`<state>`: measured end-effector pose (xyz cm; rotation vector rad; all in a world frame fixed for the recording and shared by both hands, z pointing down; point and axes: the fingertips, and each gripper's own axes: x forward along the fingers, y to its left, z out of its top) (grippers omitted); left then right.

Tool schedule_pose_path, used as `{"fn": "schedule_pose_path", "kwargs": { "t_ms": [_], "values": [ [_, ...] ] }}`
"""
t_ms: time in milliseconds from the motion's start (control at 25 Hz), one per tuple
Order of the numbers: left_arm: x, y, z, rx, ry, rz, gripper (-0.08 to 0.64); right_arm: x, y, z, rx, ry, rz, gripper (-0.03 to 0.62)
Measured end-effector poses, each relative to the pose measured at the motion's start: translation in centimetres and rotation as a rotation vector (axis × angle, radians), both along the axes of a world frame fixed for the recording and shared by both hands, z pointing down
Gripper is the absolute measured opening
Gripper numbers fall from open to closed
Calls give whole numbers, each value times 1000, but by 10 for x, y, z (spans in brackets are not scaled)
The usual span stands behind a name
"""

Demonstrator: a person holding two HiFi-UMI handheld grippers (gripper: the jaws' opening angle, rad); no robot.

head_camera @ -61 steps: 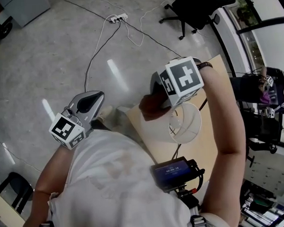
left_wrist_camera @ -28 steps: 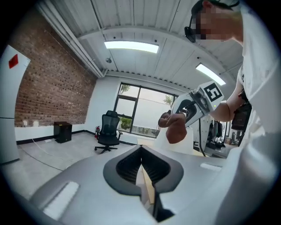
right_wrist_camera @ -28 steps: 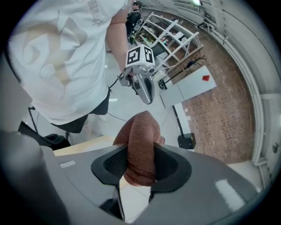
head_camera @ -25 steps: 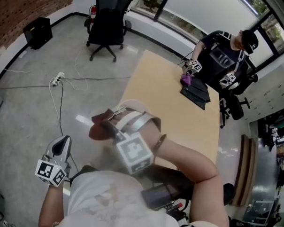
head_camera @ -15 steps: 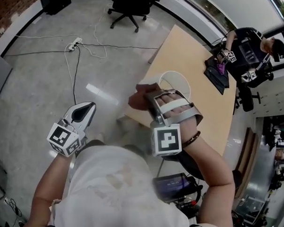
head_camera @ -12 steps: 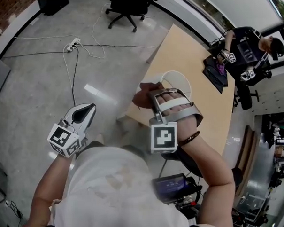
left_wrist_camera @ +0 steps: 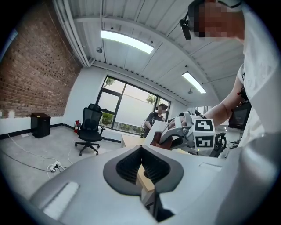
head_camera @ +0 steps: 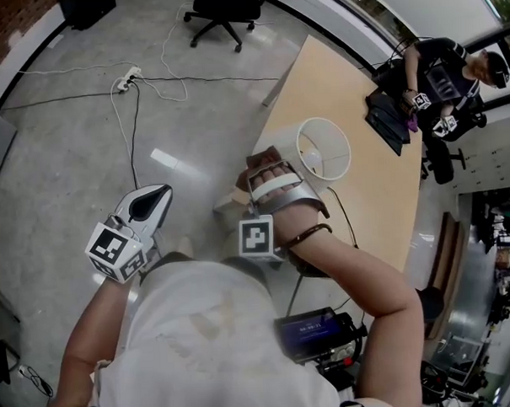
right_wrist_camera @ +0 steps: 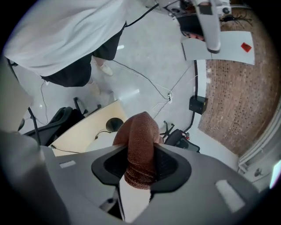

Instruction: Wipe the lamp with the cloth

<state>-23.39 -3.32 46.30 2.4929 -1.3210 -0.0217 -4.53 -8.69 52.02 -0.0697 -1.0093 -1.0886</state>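
A white lamp shade (head_camera: 324, 149) stands on the wooden table (head_camera: 342, 76), open end up. My right gripper (head_camera: 262, 174) is shut on a folded brown cloth (head_camera: 251, 161) and holds it against the shade's near left side. In the right gripper view the cloth (right_wrist_camera: 141, 132) sticks out between the jaws of the right gripper (right_wrist_camera: 141, 149), with the shade (right_wrist_camera: 103, 143) just behind. My left gripper (head_camera: 156, 197) hangs over the floor left of the table, holding nothing. In its own view the left gripper (left_wrist_camera: 141, 149) has its tips together and faces the cloth (left_wrist_camera: 164, 140).
The lamp's black cord (head_camera: 340, 212) runs off the table's near edge. A person (head_camera: 439, 68) sits at the table's far end beside dark items. A black office chair (head_camera: 221, 6) and a power strip with cables (head_camera: 130, 77) are on the floor.
My right gripper with the cloth has come down from above the shade's rim to its near left side. The left gripper has hardly moved.
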Motion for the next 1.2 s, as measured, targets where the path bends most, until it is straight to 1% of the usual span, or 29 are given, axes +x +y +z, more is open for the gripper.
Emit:
{"fn": "schedule_pose_path", "kwargs": {
  "t_ms": [80,240,320,400,440,480,600,640,720,800,880,960,1000,1040,1080,1120,1200],
  "values": [
    [2,4,0,0,-1,6,2,-1,4,18,-10,34,-21,167],
    [0,11,6,-13,5,0,2,2,22,57,-82,65,-43,167],
    [-4,12,9,-24,8,-3,2,4,35,71,-132,50,-42,169],
    [-5,11,9,-28,2,2,2,3,48,78,-173,-3,-43,169],
    [-5,10,8,-25,-1,6,2,1,54,77,-187,-55,-43,169],
    [-4,7,6,-20,-4,10,2,-6,58,71,-195,-130,-42,169],
    [2,1,3,-14,-7,33,2,-33,63,34,-192,-447,-21,170],
    [7,0,2,-11,-9,46,2,-35,64,20,-194,-518,2,170],
    [17,-2,0,3,-13,74,2,-29,61,-8,-171,-591,42,170],
    [28,-1,-1,10,-11,97,2,-23,55,-38,-120,-670,66,170],
    [37,0,1,0,0,119,2,-20,51,-70,-106,-802,102,170],
    [44,-2,2,-4,1,144,2,-18,47,-104,-130,-969,163,170],
    [47,-3,1,-2,-1,155,2,-15,44,-119,-131,-1035,190,170],
    [48,-5,-1,3,0,163,2,-10,40,-132,-113,-1077,205,170],
    [48,-8,-3,6,3,168,2,-5,36,-142,-84,-1094,211,170],
    [46,-10,-5,9,5,172,2,-1,32,-147,-51,-1094,212,170],
    [39,-11,-7,13,-5,174,2,3,26,-141,-9,-1063,218,170]
  ]
}}
